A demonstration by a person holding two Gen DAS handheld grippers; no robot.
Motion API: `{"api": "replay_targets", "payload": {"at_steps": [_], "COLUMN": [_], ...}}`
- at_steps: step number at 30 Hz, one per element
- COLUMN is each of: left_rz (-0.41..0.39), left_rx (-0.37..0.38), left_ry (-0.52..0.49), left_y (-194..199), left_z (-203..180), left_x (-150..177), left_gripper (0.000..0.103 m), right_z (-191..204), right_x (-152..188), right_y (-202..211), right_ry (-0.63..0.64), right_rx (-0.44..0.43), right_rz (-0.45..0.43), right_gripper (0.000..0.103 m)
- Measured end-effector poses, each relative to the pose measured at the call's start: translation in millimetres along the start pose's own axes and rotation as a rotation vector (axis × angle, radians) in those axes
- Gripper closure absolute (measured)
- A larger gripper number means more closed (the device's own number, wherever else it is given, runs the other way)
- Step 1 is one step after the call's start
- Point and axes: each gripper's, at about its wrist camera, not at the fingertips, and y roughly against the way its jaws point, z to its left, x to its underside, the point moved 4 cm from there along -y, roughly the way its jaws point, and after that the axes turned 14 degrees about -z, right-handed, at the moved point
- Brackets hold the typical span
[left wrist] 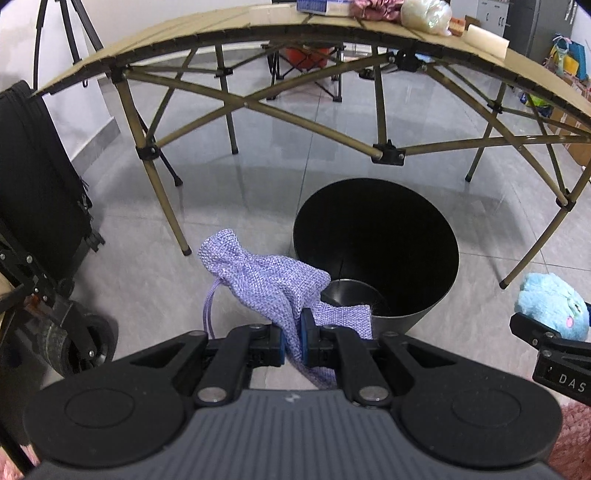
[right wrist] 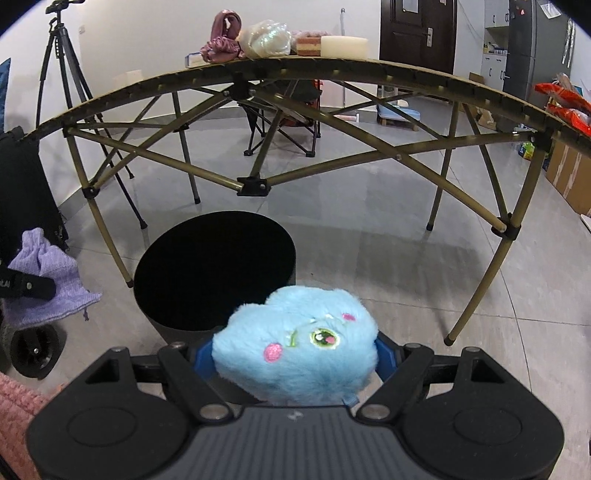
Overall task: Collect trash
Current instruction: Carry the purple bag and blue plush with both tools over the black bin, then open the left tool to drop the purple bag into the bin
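Note:
My left gripper (left wrist: 292,338) is shut on a lilac woven drawstring pouch (left wrist: 258,277), which hangs beside the near left rim of a round black bin (left wrist: 436,236) on the floor. My right gripper (right wrist: 295,354) is shut on a fluffy light-blue plush toy (right wrist: 299,343) with an embroidered face, held just above the near right rim of the bin (right wrist: 162,325). The plush toy (left wrist: 550,306) and right gripper also show at the right edge of the left wrist view. The pouch (right wrist: 48,288) and left gripper appear at the left edge of the right wrist view.
A folding camp table (left wrist: 258,29) with crossed metal legs stands behind the bin, bearing a pink cloth (right wrist: 221,40), a clear crumpled bag (right wrist: 269,40) and boxes. A black suitcase (left wrist: 33,177) and a wheel (left wrist: 85,343) stand left. A tripod (right wrist: 62,77) and folding chair (right wrist: 288,110) are farther back.

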Motion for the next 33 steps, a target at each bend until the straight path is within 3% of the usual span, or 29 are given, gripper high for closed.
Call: {"api": "replay_targets", "payload": {"at_steps": [33], "left_rz": [0.168], "left_rx": [0.022], "left_ry": [0.027], "left_y": [-102], "left_z": [-93], "left_x": [-57], "left_gripper": [0.095], "right_z": [-86], "right_x": [-22], "right_y": [-72], "right_ry": [-0.127], "right_rx": [0.162], "right_rz": [0.014], "right_gripper": [0.024]}}
